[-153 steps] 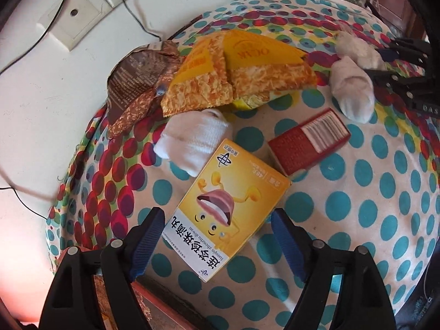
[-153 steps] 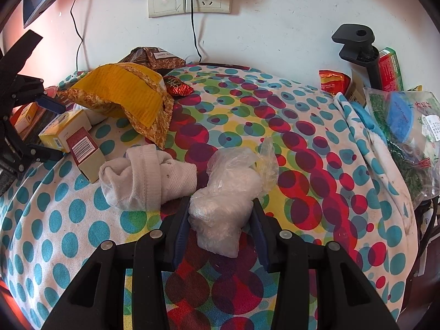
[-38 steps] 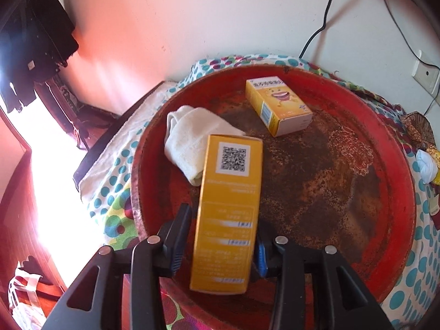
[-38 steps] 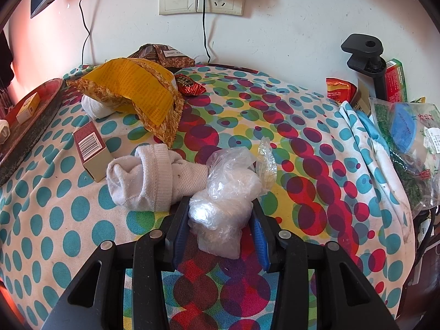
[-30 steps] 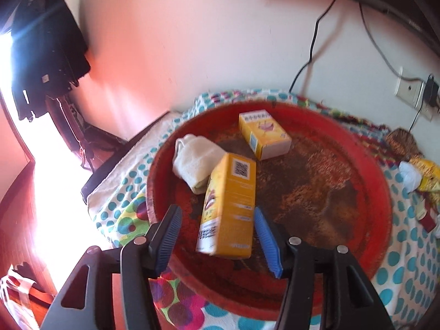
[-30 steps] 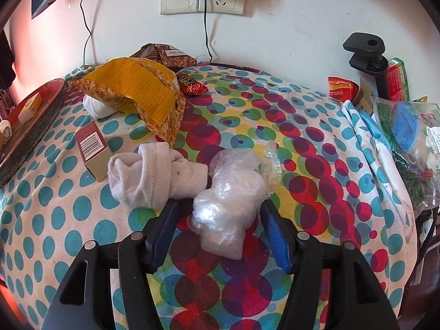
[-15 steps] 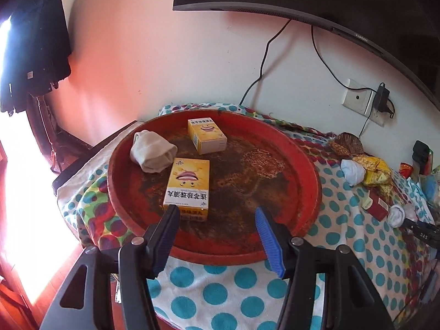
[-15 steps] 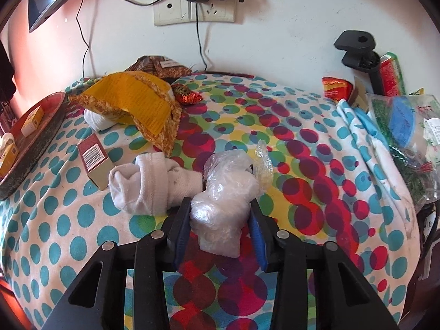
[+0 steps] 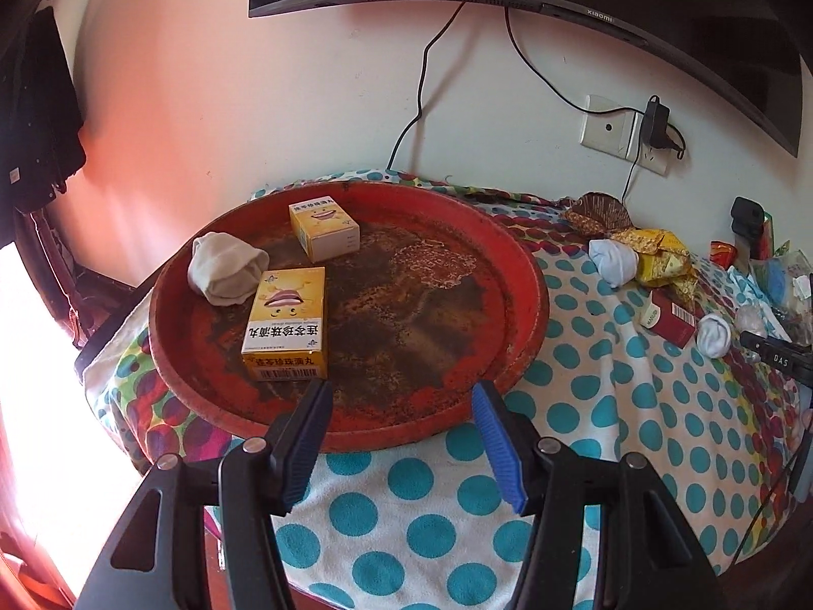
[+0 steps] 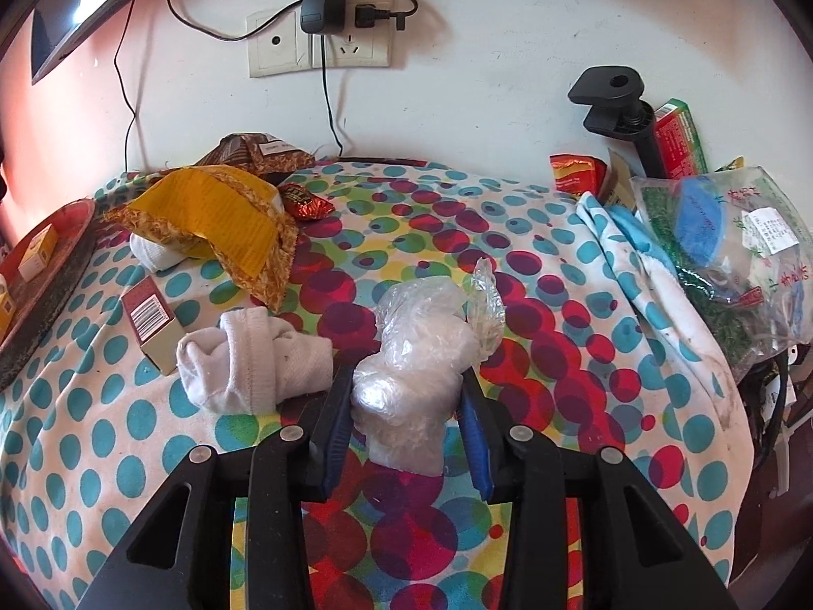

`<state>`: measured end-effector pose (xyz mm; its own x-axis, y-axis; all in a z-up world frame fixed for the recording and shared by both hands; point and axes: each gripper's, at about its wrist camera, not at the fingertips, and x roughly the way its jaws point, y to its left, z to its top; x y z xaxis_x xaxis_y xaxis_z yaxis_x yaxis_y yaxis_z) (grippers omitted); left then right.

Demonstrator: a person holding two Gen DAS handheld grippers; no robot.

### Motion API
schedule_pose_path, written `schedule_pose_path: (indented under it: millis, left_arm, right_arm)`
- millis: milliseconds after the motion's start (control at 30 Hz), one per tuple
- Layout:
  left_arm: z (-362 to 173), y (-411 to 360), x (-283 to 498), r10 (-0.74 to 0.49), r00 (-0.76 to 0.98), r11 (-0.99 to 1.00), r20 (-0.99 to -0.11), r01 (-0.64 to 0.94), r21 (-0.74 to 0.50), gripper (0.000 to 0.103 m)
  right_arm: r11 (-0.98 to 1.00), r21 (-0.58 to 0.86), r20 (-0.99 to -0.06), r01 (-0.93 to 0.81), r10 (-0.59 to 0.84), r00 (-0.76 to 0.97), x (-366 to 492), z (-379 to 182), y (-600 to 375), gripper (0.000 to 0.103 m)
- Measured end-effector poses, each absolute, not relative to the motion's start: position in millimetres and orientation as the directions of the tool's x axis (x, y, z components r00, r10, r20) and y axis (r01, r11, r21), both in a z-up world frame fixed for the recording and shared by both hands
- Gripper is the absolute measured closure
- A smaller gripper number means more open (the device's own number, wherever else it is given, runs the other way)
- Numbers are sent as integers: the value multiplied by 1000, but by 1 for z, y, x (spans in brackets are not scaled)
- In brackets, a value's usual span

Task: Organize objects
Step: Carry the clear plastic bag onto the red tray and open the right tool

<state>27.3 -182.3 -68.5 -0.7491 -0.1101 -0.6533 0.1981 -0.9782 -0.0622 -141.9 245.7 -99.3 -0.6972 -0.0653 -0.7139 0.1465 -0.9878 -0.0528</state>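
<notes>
the right tongs point(image 10: 406, 401), having just been closing, are squeezing the plastic bag point(image 10: 419, 351) beside a white sock point(image 10: 251, 361); the left tongs point(image 9: 401, 422) are standing apart, empty, before the red tray point(image 9: 523, 305) holding a yellow box point(image 9: 287, 320)

The monitor point(image 9: 559, 5) on the wall carried "xiaomi" along its lower bezel, and "DAS" stood in white on a black gripper part point(image 9: 777, 356) (the yellow boxes' Chinese print was unclear).
</notes>
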Motion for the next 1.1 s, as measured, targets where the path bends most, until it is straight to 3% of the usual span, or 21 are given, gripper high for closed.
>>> schedule_pose_path:
  millis: [267,400,767,1100]
  left_arm:
    - [-70,-173,26,-105,-750,-987,-652,160,-25,44]
    - [-70,-174,25,-68,-748,-987,-660,146,-64,44]
    - [-67,-192,26,-82,-754,-972,-652,206,-115,44]
    - [-67,-230,29,-111,-751,-932,-651,306,-194,44]
  right_arm:
    - [-987,-104,-716,126,-14,-698,-138,-93,242,67]
    - [-985,-96,-687,140,-36,-726,-129,-68,232,67]
    - [-903,-7,-640,429,-326,-696,-121,6,110,65]
    - [-760,30,-722,649,-465,-511,-152,-14,-78,65]
